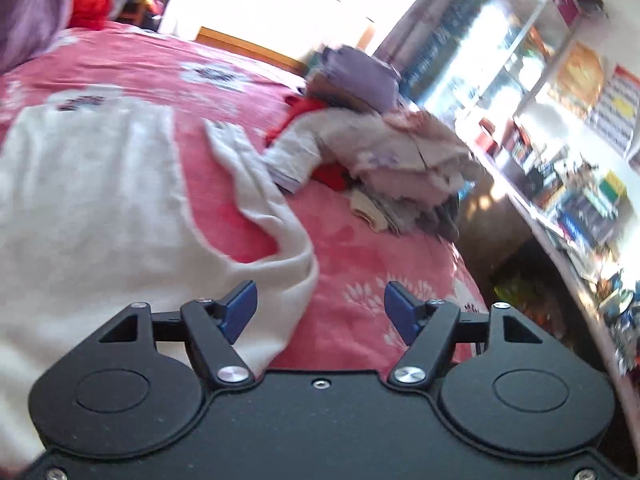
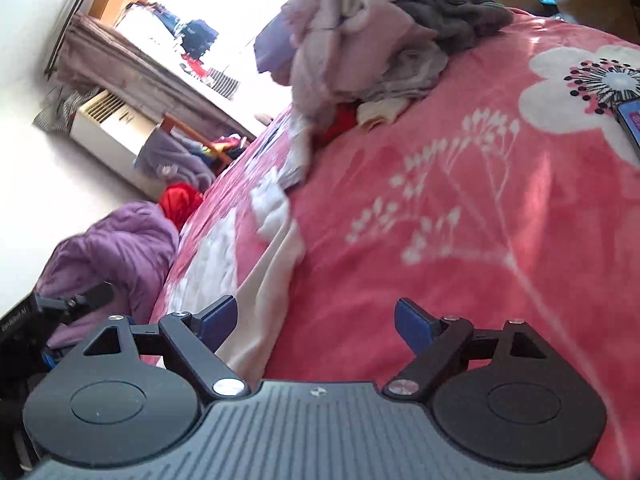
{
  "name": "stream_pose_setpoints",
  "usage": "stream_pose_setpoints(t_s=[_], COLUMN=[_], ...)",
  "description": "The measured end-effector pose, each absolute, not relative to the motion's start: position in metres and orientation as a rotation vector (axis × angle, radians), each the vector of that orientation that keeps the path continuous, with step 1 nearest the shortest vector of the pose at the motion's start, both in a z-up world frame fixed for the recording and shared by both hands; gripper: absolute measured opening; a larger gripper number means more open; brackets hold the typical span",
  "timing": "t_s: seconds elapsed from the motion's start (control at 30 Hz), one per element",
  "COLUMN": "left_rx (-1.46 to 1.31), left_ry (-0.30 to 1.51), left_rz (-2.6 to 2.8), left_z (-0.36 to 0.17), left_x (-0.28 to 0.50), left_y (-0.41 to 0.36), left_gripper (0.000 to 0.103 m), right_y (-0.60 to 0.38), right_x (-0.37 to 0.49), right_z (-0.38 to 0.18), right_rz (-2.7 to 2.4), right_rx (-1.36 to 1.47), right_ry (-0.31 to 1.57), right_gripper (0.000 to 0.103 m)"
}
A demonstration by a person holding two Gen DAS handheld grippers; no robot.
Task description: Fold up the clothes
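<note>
The right gripper [image 2: 315, 322] is wide open over the pink flowery bed cover [image 2: 460, 240]. A cream top [image 2: 264, 300] lies under its left finger. A heap of clothes [image 2: 372, 36] sits at the far edge

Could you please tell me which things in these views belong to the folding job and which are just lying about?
For the job:
- white garment spread on the pink floral bedspread
- pile of unfolded clothes
- left gripper, open
- right gripper, open

Just lying about:
- phone on the bedspread
- purple quilt
- bookshelves
- radiator
</note>
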State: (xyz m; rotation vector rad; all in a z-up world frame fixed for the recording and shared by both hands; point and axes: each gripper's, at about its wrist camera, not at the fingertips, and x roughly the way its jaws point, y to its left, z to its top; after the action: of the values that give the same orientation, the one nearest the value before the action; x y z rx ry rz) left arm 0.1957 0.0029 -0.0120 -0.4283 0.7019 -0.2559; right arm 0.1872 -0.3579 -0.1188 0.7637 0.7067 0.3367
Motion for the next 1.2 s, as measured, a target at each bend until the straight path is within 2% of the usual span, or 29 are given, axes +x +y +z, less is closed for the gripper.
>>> stream_pose_setpoints(t_s=[0.3,0.5,0.7,0.9,1.1,1.2], left_rx=[-0.526,-0.61,-0.666,-0.854,-1.079,-1.14], left_ry=[0.665,0.672,0.661,0.523,0.425,0.387], left_rz=[-0.175,-0.177,-0.19,-0.246,-0.313,-0.339], left_z=[0.004,-0.009,-0.037,-0.079,-0.125,-0.136], left_x=[0.127,0.102,0.084,0.066,0.064,0.067], left_y=[0.063,0.091,0.112,0.165,0.215,0.227], left_gripper=[0.071,0.073,0.081,0.086,0.087,0.087], right_y=[-0.328,-0.316,-0.304,-0.281,-0.248,-0.227], right_x=[0.141,0.136,0.152,0.22,0.346,0.412], right_z=[-0.098,-0.09,-0.086,-0.084,-0.087,-0.096], right_rz=[0.361,0.372,0.393,0.399,0.428,0.445], right_rx=[0.748,0.735,0.679,0.581,0.446,0.412], right_ry=[0.706,0.706,0.693,0.673,0.698,0.746], right_gripper=[0.085,0.085,0.088,0.087,0.075,0.073])
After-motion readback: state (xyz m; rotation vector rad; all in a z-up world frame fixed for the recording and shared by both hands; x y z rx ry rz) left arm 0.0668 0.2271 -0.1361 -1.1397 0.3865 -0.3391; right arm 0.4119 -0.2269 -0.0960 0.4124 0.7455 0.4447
